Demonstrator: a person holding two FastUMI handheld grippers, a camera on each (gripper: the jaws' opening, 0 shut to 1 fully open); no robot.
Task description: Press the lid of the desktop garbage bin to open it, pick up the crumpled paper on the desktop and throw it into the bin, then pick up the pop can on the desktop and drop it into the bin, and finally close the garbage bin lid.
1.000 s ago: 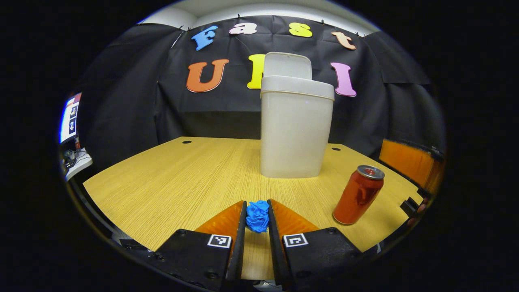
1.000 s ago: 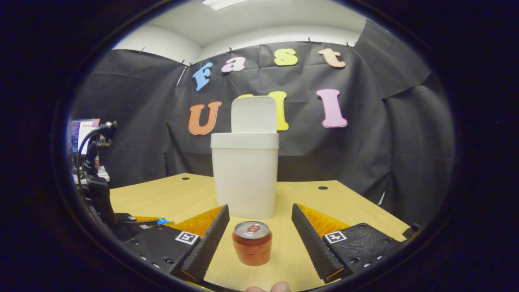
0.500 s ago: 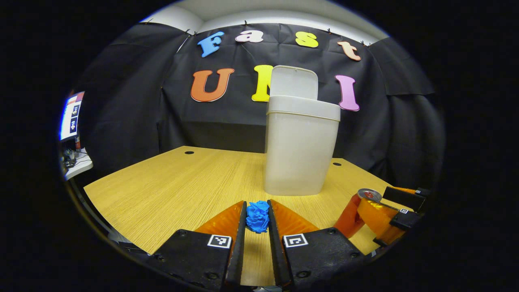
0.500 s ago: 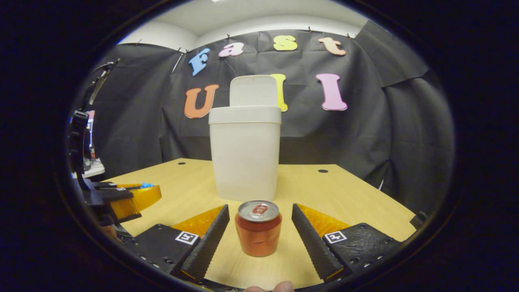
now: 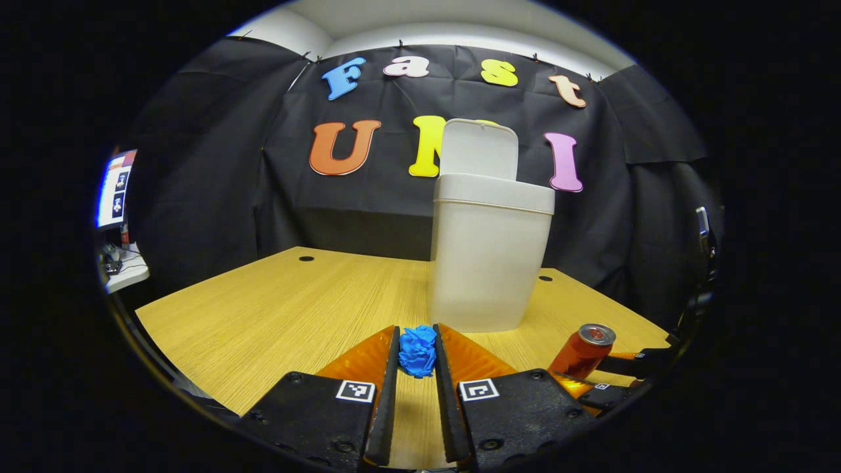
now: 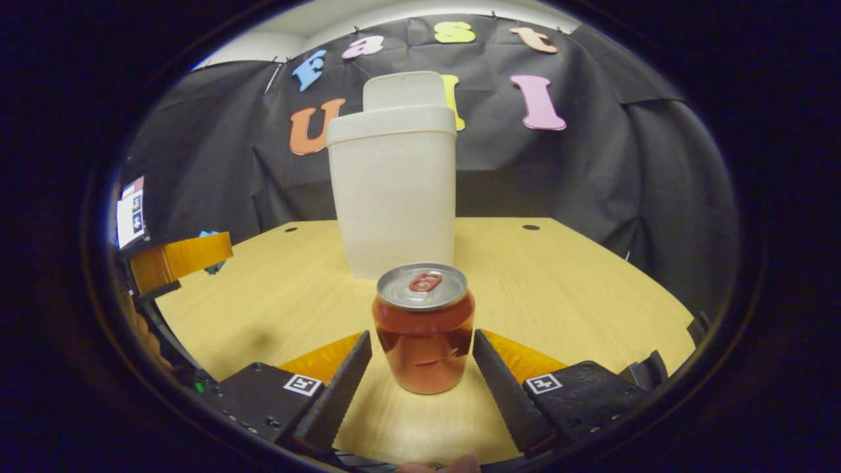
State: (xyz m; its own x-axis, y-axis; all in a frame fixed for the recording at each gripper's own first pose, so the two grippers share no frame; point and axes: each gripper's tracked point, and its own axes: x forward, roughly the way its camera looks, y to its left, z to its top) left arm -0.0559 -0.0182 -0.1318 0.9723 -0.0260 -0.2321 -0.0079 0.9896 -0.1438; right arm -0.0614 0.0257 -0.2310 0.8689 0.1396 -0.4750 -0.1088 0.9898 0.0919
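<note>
Left hand-held gripper (image 5: 416, 358): fingers drawn close together, clamped on the blue crumpled paper (image 5: 418, 350), which sits pinched between the fingertips above the bench (image 5: 276, 309).

Right hand-held gripper (image 6: 422, 368): fingers spread apart, one on each side of the pop can (image 6: 424, 326); narrow gaps show between the fingers and the can wall, so no grip. The can stands upright on the bench (image 6: 578, 289), between the fingertips, tab on top.

Garbage bin (image 5: 489, 256): white, upright on the bench straight ahead of the left hand-held gripper, beyond the paper; lid (image 5: 479, 149) raised upright at the back. In the right gripper view the bin (image 6: 393, 190) stands directly behind the can, lid (image 6: 404, 90) up.

Pop can (image 5: 582, 351), from the left gripper view: low to the right of that hand-held gripper, leaning in the fisheye, with the right hand-held gripper (image 5: 617, 378) beside it.

Left hand-held gripper (image 6: 181, 259), from the right gripper view: far to the left, a scrap of blue at its tip.
</note>
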